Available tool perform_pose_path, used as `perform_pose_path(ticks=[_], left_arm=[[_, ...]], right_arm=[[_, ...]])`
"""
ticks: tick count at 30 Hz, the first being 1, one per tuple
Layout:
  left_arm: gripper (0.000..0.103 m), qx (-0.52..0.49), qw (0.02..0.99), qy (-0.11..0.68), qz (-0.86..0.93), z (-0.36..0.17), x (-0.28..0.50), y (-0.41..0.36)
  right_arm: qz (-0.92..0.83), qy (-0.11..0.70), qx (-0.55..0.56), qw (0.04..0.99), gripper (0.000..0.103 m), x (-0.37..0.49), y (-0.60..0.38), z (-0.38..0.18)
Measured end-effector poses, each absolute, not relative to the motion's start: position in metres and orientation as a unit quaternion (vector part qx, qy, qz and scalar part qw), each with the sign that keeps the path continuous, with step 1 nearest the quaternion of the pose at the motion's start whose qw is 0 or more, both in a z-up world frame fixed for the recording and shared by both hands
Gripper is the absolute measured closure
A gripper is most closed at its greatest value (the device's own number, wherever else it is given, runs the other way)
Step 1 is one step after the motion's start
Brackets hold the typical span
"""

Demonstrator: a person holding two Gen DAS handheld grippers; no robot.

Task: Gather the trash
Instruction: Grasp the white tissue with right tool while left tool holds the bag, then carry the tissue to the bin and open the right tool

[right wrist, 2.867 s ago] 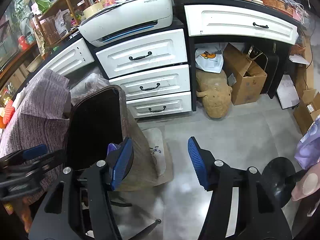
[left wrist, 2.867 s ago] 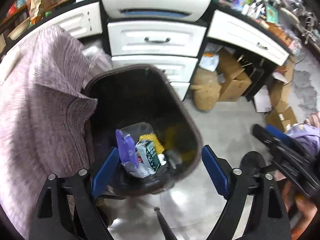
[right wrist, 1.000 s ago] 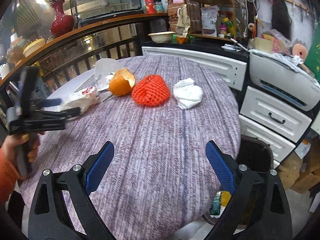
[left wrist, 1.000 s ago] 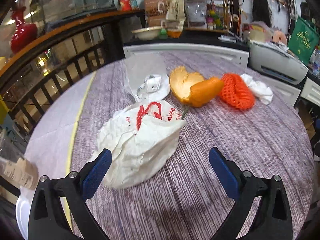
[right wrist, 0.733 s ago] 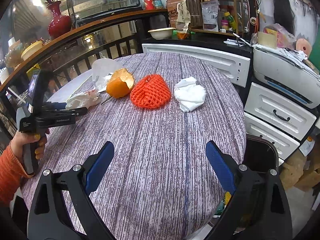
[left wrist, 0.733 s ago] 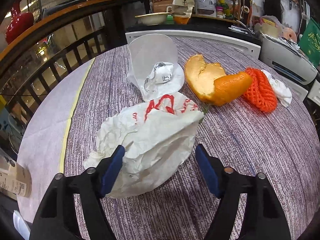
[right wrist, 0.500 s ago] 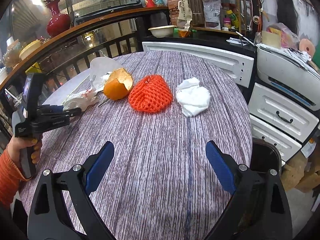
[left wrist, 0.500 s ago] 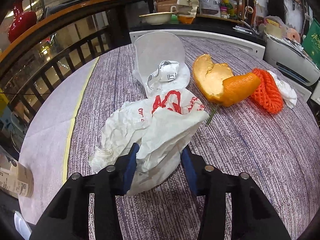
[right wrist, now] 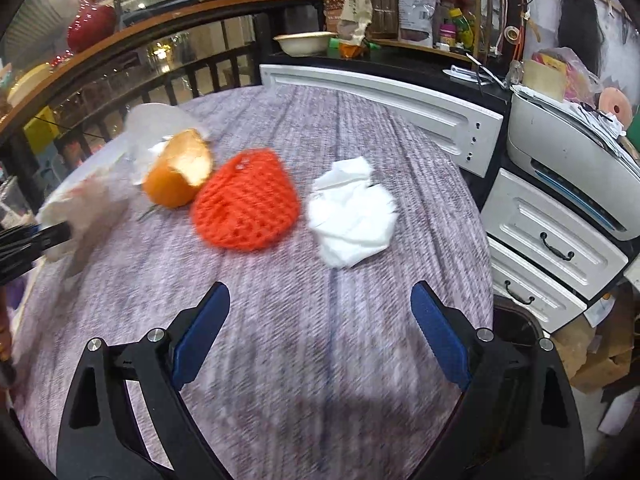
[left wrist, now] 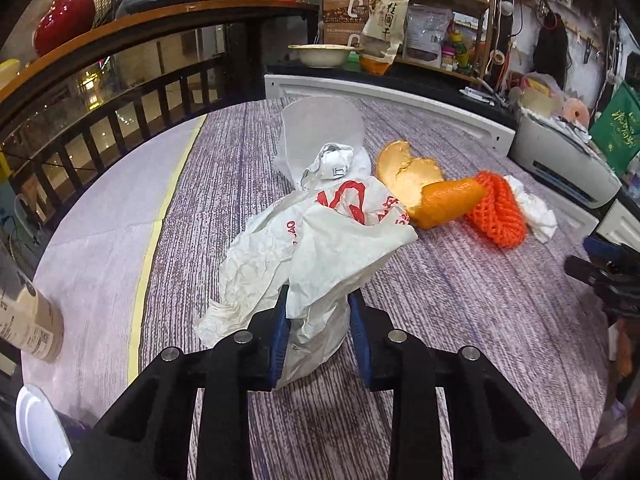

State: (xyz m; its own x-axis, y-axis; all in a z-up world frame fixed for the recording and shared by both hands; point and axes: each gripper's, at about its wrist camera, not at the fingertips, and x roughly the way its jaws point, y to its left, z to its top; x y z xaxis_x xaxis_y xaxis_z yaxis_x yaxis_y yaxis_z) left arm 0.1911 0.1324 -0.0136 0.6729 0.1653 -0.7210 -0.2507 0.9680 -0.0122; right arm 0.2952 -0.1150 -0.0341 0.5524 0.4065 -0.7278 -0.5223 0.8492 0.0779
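Crumpled white paper with red print [left wrist: 320,240] is sitting pinched between the blue pads of the left gripper [left wrist: 318,320], whose jaws have just been closing on it. Right gripper [right wrist: 320,320] is hovering wide apart over the purple striped tablecloth [right wrist: 280,360], with the white tissue wad [right wrist: 352,216] lying just ahead of it.

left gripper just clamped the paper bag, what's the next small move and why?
Probably lift. The left gripper has just been closing, and its blue pads pinch the crumpled white paper bag with red print, which lies on the purple-striped tablecloth. Raise it clear of the orange peel beside it.
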Motion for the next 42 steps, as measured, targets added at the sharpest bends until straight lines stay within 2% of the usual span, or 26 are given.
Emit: perform_pose_path(ticks=[11,13,15,18,20,24,42], left_arm=[[0.075,-0.077,0.919,0.377,0.083,-0.013,0.170,0.115],[0.075,-0.083,0.919,0.379,0.076,-0.015,0.169,0.112],[0.075,-0.088,0.918,0.380,0.069,-0.017,0.168,0.107],[0.075,-0.090,0.919,0.380,0.058,-0.017,0.165,0.100],[0.075,-0.091,0.919,0.379,0.053,-0.016,0.163,0.096],[0.075,-0.094,0.921,0.375,0.046,-0.014,0.160,0.087],[0.075,-0.085,0.936,0.342,-0.015,0.004,0.166,0.008]], right_arm=[[0.248,0.432,-0.081,0.863,0.039,0.351,-0.101,-0.050],[0.249,0.431,-0.076,0.864,0.051,0.354,-0.101,-0.049],[0.250,0.430,-0.078,0.864,0.068,0.355,-0.100,-0.048],[0.252,0.430,-0.076,0.864,0.081,0.354,-0.102,-0.047],[0.254,0.428,-0.075,0.864,0.086,0.351,-0.105,-0.045],[0.259,0.425,-0.059,0.866,0.090,0.343,-0.116,-0.041],[0.233,0.330,-0.005,0.915,0.090,0.255,-0.198,-0.004]])
